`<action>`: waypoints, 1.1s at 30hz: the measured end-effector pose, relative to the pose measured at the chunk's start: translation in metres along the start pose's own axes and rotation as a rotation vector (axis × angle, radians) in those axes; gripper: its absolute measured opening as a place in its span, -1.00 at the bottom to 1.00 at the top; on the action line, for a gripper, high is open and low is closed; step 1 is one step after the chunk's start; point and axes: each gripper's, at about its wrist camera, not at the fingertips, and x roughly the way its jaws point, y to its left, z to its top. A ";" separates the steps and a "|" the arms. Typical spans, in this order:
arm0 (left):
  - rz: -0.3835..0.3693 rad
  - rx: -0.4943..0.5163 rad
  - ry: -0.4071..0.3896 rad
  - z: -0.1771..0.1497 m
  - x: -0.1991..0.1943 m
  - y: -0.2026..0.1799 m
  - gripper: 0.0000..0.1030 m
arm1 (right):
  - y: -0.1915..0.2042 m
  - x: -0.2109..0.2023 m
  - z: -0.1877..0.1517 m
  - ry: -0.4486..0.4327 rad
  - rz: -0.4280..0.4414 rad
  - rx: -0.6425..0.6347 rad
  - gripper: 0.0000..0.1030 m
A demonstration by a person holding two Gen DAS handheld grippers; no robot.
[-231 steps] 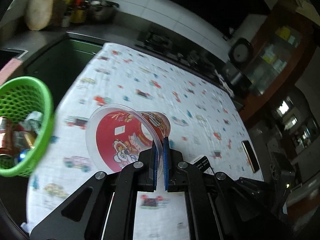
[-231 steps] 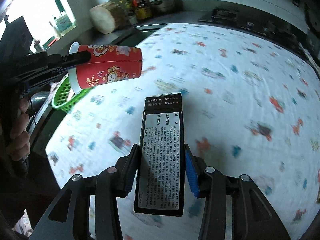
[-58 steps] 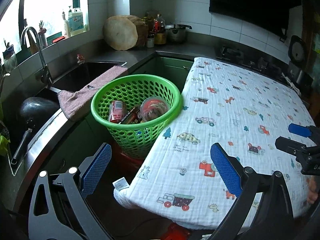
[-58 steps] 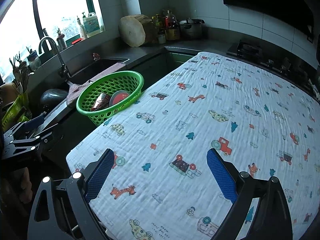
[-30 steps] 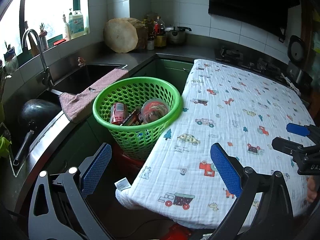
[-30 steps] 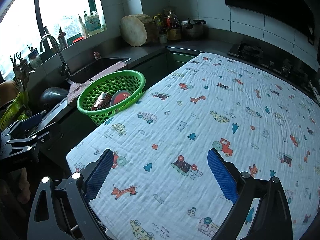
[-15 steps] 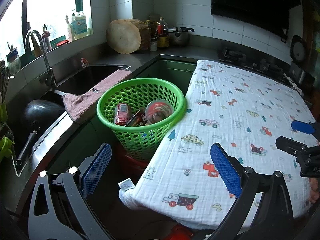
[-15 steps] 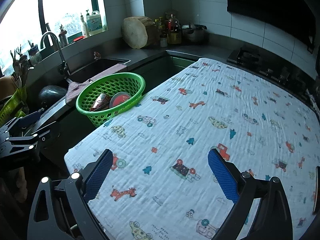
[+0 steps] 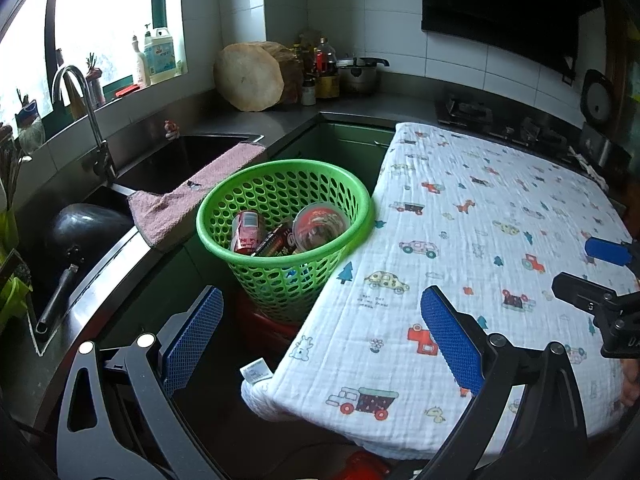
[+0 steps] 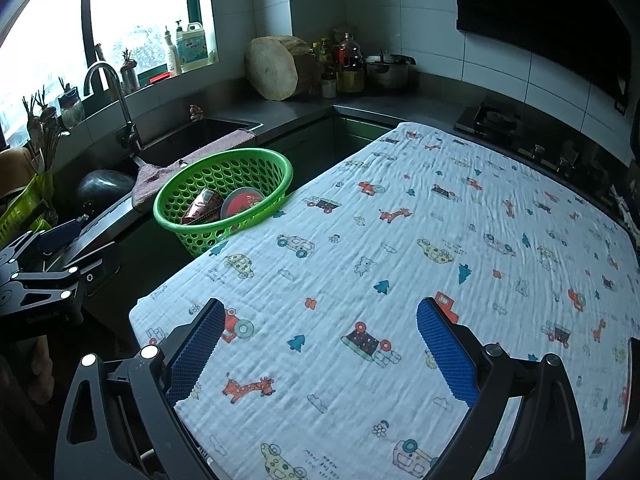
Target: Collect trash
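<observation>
Both grippers, left [image 9: 322, 336] and right [image 10: 320, 348], gape empty; the basket [image 9: 344, 184] half-hides a can [image 9: 245, 232], cup [image 9: 320, 227] and, seemingly, a box [image 9: 276, 243].

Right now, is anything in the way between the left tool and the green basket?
Nothing visible. The left tool is open and empty, and only open space lies between it and the green basket ahead.

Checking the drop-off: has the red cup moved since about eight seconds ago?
Yes. The red cup has left the left gripper and lies inside the green basket beside the table.
</observation>
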 end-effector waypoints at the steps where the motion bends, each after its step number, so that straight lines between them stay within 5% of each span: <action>1: 0.000 0.000 0.000 0.000 0.000 0.000 0.90 | 0.000 0.000 0.000 0.000 -0.001 -0.001 0.82; 33: 0.021 0.010 -0.009 0.002 0.000 -0.001 0.90 | 0.005 0.000 -0.004 0.001 0.005 -0.004 0.82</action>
